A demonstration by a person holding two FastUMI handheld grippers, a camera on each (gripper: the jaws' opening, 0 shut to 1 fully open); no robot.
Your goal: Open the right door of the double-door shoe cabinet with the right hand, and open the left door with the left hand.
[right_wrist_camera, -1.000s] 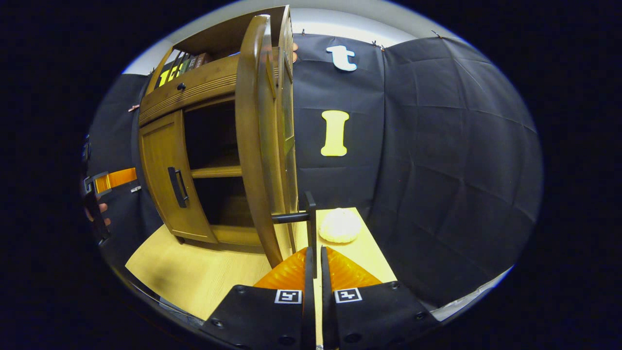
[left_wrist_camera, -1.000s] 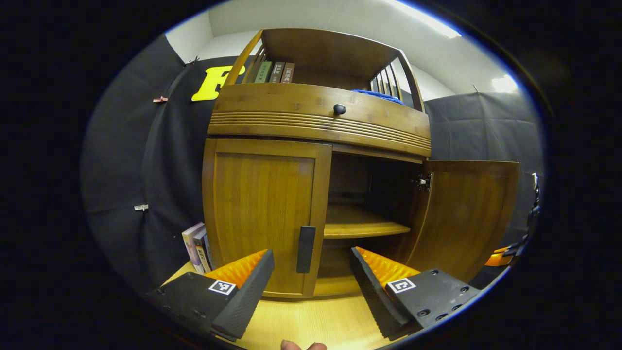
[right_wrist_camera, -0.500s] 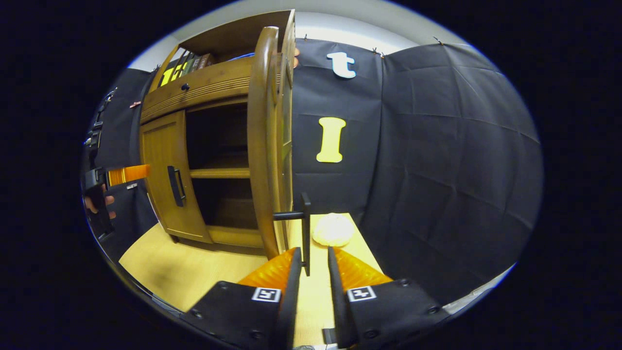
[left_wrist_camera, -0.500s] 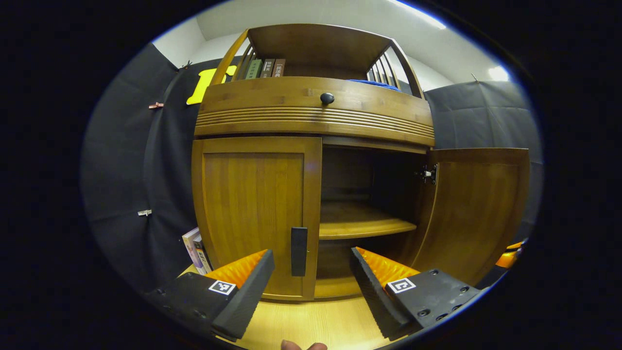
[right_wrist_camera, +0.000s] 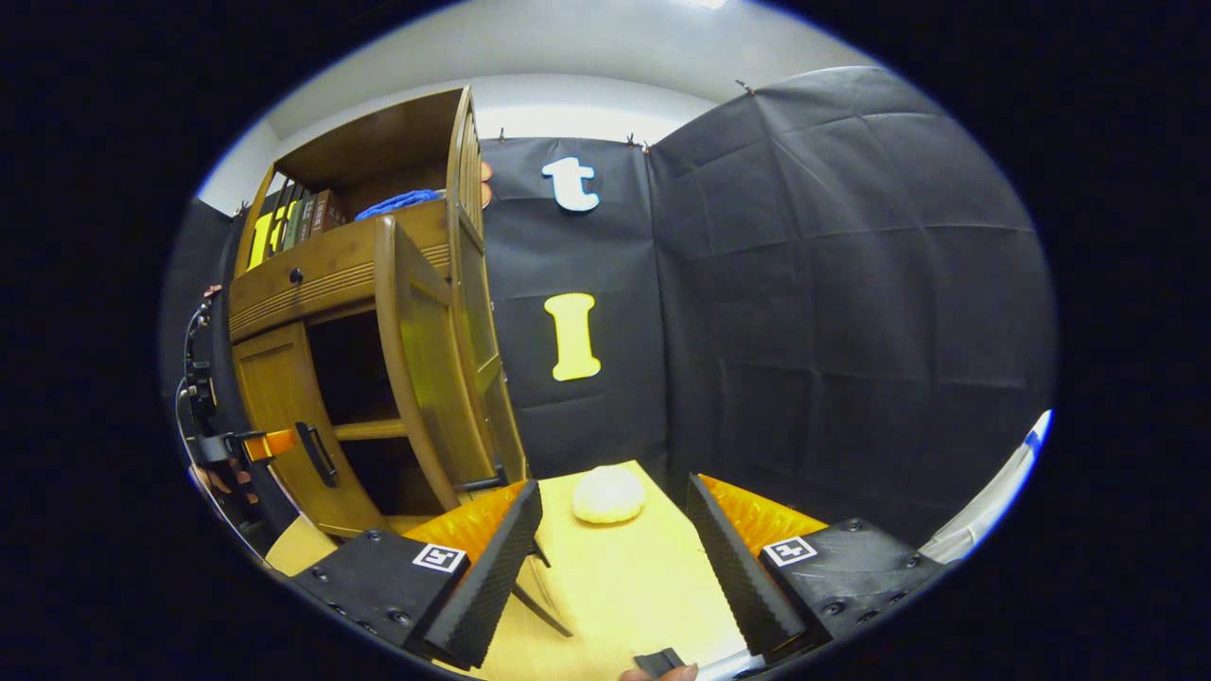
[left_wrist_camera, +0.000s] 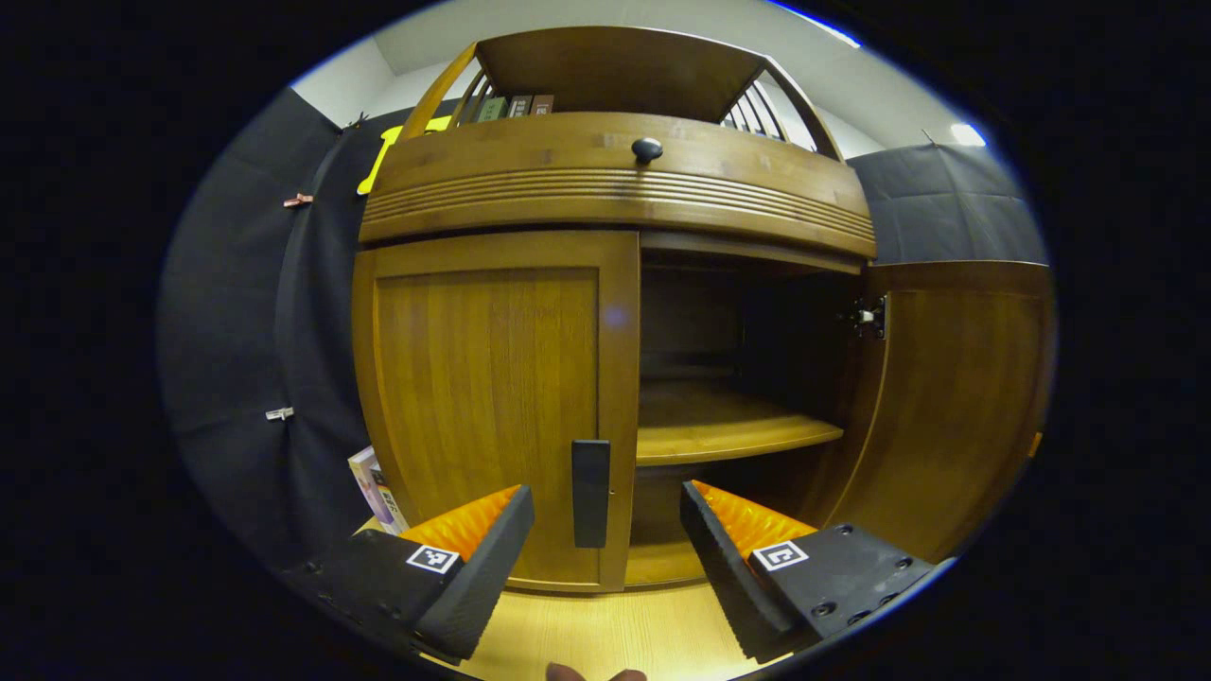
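The wooden shoe cabinet [left_wrist_camera: 530, 184] fills the left gripper view. Its left door [left_wrist_camera: 482, 397] is closed, with a black vertical handle [left_wrist_camera: 590, 492] at its right edge. My left gripper [left_wrist_camera: 605, 534] is open, and the handle appears between its fingers, just ahead of the tips. The right door [left_wrist_camera: 956, 397] stands swung wide open. In the right gripper view my right gripper [right_wrist_camera: 610, 558] is open with nothing in it, beside the open right door [right_wrist_camera: 426, 378]. That door's handle [right_wrist_camera: 484, 484] peeks out by the left finger. The left gripper [right_wrist_camera: 248, 445] sits close to the left door handle [right_wrist_camera: 315, 454].
Inside the cabinet is a bare shelf [left_wrist_camera: 728, 430]. A drawer with a black knob [left_wrist_camera: 647, 148] runs above the doors. Books [left_wrist_camera: 378, 478] lean left of the cabinet. A pale round lump [right_wrist_camera: 608, 494] lies on the light wooden table [right_wrist_camera: 643, 586] by the cloth wall.
My right gripper has opened, let go of the right door's handle and drawn back from it. The left gripper has moved closer to the left door's handle.
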